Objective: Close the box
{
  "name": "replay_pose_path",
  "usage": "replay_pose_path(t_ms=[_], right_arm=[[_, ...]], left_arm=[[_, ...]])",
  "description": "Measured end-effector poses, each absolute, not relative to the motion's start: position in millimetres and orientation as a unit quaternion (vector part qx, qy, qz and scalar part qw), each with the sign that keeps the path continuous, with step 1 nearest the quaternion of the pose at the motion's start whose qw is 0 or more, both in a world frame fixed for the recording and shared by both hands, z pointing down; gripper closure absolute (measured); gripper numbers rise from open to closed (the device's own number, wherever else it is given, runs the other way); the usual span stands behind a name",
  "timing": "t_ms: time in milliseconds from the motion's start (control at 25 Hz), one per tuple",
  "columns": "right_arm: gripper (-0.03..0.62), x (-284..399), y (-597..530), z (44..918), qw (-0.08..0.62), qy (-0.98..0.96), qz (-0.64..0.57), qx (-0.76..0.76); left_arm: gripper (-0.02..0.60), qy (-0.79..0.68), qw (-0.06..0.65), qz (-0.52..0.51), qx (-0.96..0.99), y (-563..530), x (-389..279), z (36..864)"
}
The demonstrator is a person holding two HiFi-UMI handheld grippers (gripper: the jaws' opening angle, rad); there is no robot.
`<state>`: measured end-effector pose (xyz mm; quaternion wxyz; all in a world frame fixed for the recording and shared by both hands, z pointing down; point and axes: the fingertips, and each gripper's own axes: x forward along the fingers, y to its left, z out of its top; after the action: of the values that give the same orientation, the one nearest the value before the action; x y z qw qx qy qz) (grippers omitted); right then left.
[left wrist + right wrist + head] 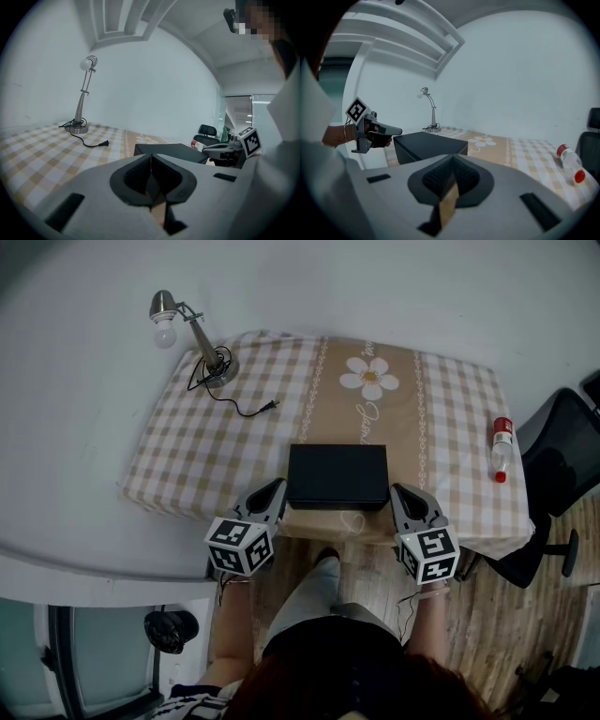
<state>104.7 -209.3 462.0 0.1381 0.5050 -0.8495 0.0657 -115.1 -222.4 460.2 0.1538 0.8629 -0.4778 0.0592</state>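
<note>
Black box (337,476) lid down, left tongs (276,489) and right tongs (403,493) pressed together, empty, flanking it.

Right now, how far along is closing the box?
Done: the black box looks shut, its top flat. In hand: nothing; the left hand-held gripper and right hand-held gripper flank it, jaws together and empty. Left: probably nothing, perhaps a check press.
</note>
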Motion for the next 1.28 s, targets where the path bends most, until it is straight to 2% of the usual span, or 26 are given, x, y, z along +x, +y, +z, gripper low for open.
replay_pose_path(t_ms=[360,720,1280], right_arm=[[0.577,101.6,-180.0,454.4,0.127,-0.850,0.050,0.509],[0.577,102.8,-148.6,438.4,0.086,-0.843,0.072,0.526],[0.577,88.7,-98.5,421.4,0.083,-0.849,0.049,0.519]], left_arm=[[0.554,-0.476,0.138,0.048,0.867,-193.3,-111.9,447.9],[0.554,-0.486,0.117,0.039,0.865,-162.4,-113.5,433.1],[0.554,-0.498,0.083,0.032,0.863,-110.8,-102.6,412.8]])
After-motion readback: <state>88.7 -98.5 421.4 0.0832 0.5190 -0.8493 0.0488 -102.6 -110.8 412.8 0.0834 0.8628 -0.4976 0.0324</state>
